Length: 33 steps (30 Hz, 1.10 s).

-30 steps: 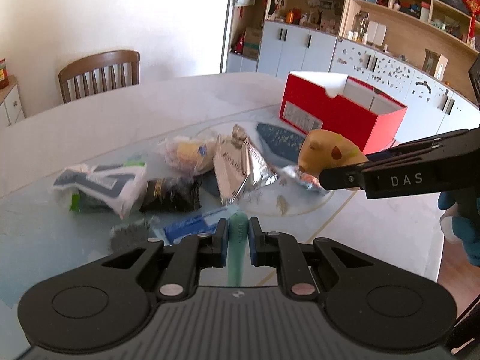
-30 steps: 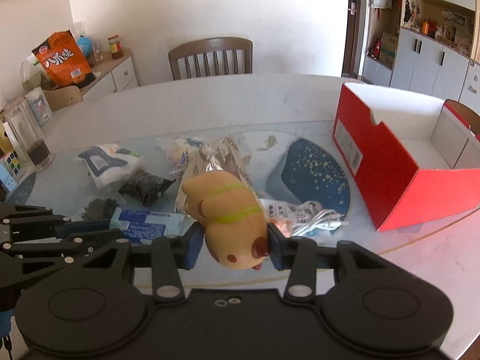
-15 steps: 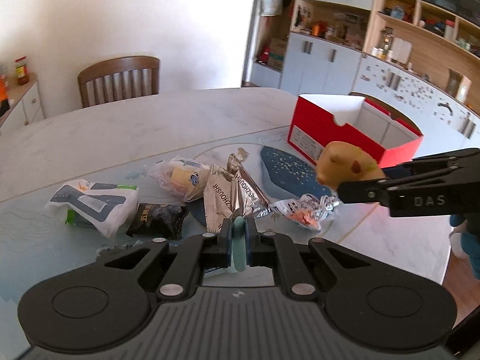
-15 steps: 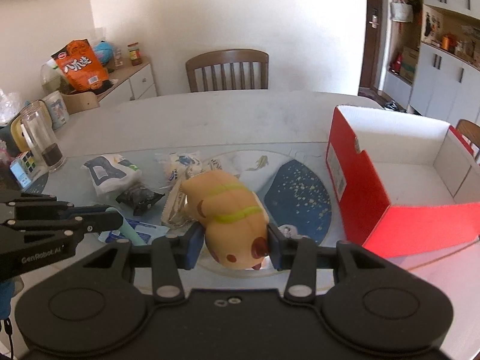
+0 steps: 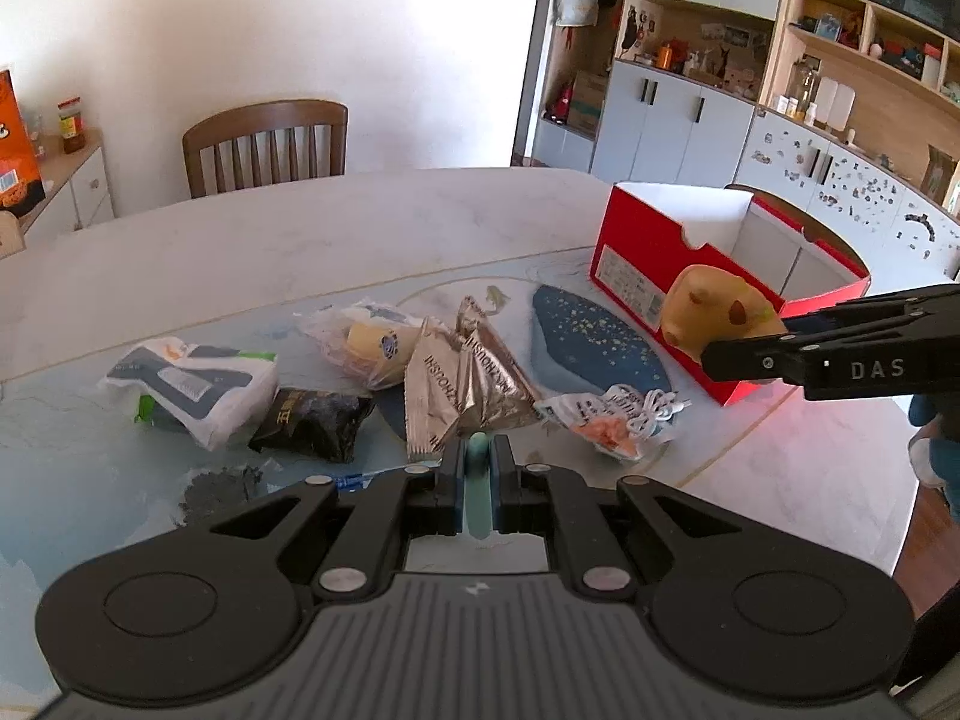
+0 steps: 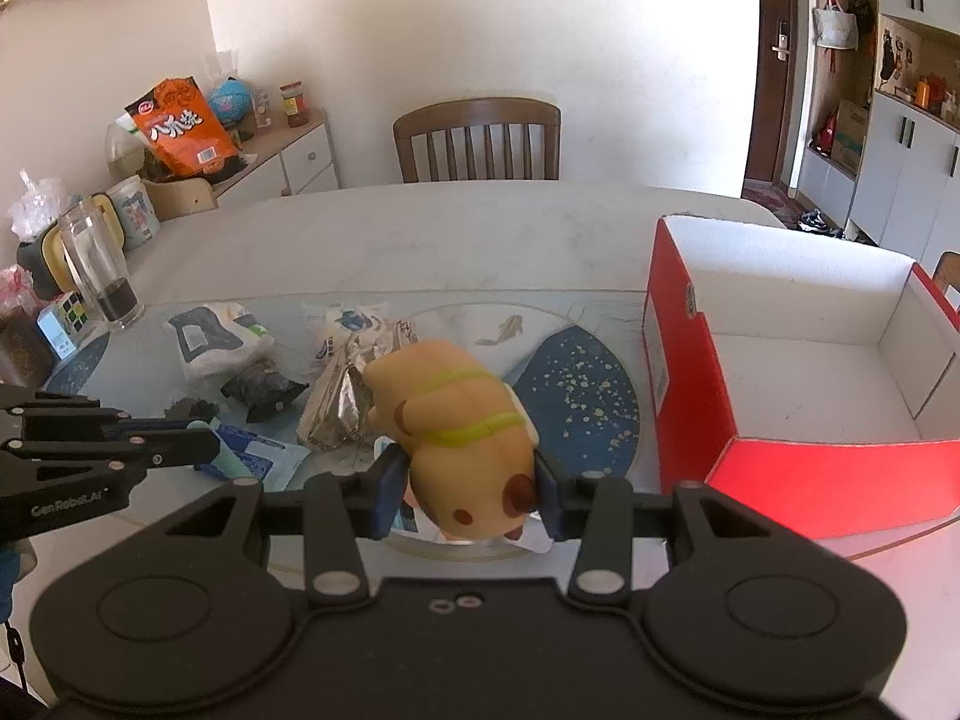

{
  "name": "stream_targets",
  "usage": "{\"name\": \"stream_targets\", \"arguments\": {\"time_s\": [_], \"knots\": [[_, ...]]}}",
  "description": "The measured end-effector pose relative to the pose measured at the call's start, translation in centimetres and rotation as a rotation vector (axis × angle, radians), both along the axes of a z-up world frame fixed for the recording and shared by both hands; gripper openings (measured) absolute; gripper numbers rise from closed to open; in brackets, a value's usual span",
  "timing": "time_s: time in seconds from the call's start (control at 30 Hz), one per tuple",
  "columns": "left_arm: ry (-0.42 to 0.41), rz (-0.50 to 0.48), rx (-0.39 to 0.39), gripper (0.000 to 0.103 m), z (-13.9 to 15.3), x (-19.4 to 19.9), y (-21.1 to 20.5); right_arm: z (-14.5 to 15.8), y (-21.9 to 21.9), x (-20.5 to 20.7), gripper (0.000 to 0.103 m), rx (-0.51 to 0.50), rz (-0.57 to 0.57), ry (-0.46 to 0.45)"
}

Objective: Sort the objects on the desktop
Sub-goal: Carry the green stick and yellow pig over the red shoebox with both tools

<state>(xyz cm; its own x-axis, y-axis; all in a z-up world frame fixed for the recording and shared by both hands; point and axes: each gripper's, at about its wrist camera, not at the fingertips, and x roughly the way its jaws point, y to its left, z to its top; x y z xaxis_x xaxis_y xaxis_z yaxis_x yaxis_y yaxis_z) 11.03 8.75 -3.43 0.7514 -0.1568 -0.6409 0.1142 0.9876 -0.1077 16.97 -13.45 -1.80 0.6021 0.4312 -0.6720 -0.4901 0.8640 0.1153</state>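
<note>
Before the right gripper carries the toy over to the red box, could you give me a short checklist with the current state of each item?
1. Right gripper shut on the tan toy animal, toy seated between both pads: ok.
2. Left gripper shut on the thin teal object: ok.
3. Red box open on top, its white inside bare where visible: ok.
4. Path from the toy to the box free of the left gripper, which sits off to the left in the right wrist view: ok.
5. Toy lifted off the snack packets on the table: ok.
6. How far the teal object reaches behind the pads: cannot tell.
</note>
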Motion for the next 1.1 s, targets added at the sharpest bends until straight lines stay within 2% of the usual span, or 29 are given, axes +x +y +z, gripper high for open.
{"name": "stream_targets", "arguments": {"time_s": [0.27, 0.53, 1.1], "knots": [[-0.039, -0.037, -0.029, 0.007, 2.7, 0.6, -0.7, 0.9, -1.2, 0.8, 0.043, 0.007, -0.041, -0.011], [-0.096, -0.07, -0.059, 0.007, 5.0, 2.4, -2.8, 1.9, -4.3, 2.3, 0.043, 0.002, -0.097, -0.036], [-0.144, -0.144, -0.078, 0.007, 7.3, 7.7, -11.9, 2.0, -12.6, 5.8, 0.043, 0.003, -0.168, -0.04]]}}
